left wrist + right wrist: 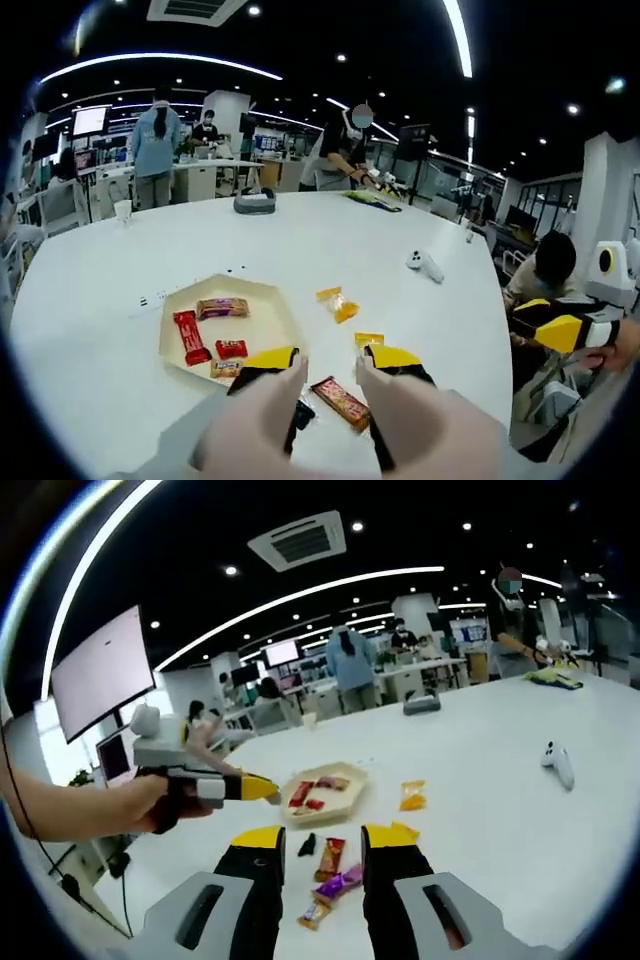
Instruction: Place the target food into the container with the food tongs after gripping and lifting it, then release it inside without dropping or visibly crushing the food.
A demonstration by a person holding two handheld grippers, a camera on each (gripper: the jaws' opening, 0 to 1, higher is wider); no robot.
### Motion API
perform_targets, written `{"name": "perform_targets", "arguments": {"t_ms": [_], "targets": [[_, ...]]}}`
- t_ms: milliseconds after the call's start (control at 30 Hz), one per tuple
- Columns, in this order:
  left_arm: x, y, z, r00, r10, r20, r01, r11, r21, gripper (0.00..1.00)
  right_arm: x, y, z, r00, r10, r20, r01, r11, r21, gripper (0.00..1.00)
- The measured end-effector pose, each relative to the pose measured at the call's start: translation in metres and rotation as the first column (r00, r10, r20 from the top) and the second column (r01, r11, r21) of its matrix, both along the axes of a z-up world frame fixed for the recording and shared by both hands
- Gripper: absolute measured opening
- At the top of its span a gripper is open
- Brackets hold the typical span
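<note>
White table (pixel 300 240) under ceiling light strips (pixel 300 595) in an office.

Your left claw (pixel 330 368) and right claw (pixel 325 843) both hang with jaws parted, gripping nothing; your hand (pixel 150 805) holds the left one.

Honestly nothing readable here. The snack wrappers (pixel 341 402) just ahead of the fingers (pixel 268 362) have print on them, but it's too small and blurry to make out, same for the ones in the tray (pixel 270 300) past the fingers. The monitors (pixel 102 672) way beyond the table (pixel 500 780) are blank glare, no legible text or signs
</note>
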State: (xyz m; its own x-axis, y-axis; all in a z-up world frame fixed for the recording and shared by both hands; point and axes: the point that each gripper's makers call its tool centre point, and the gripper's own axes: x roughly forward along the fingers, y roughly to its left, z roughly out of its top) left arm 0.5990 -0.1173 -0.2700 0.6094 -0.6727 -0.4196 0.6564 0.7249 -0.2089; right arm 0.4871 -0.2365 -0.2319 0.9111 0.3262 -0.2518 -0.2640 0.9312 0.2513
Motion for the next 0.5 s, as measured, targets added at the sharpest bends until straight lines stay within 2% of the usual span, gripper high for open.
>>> {"name": "perform_targets", "arguments": {"t_ms": [133, 333, 400, 500], "targets": [[-0.003, -0.005, -0.004, 1.000, 0.020, -0.015, -0.020, 1.000, -0.011, 0.25, -0.004, -0.001, 0.004, 1.000, 0.004, 0.007, -0.003, 1.000, -0.031, 0.31], [-0.010, -0.009, -0.016, 0.997, 0.079, -0.020, -0.079, 0.997, 0.006, 0.24, -0.020, -0.002, 0.003, 1.000, 0.003, -0.007, -0.003, 0.999, -0.052, 0.30], [-0.013, -0.011, -0.017, 0.995, 0.094, -0.029, -0.094, 0.996, -0.002, 0.24, -0.027, -0.007, 0.002, 1.000, -0.007, 0.017, 0.009, 0.995, -0.100, 0.29], [-0.018, -0.020, -0.023, 0.995, 0.096, -0.027, -0.096, 0.995, 0.013, 0.25, -0.030, -0.014, -0.006, 0.999, -0.040, -0.009, 0.040, 0.996, -0.075, 0.31]]}}
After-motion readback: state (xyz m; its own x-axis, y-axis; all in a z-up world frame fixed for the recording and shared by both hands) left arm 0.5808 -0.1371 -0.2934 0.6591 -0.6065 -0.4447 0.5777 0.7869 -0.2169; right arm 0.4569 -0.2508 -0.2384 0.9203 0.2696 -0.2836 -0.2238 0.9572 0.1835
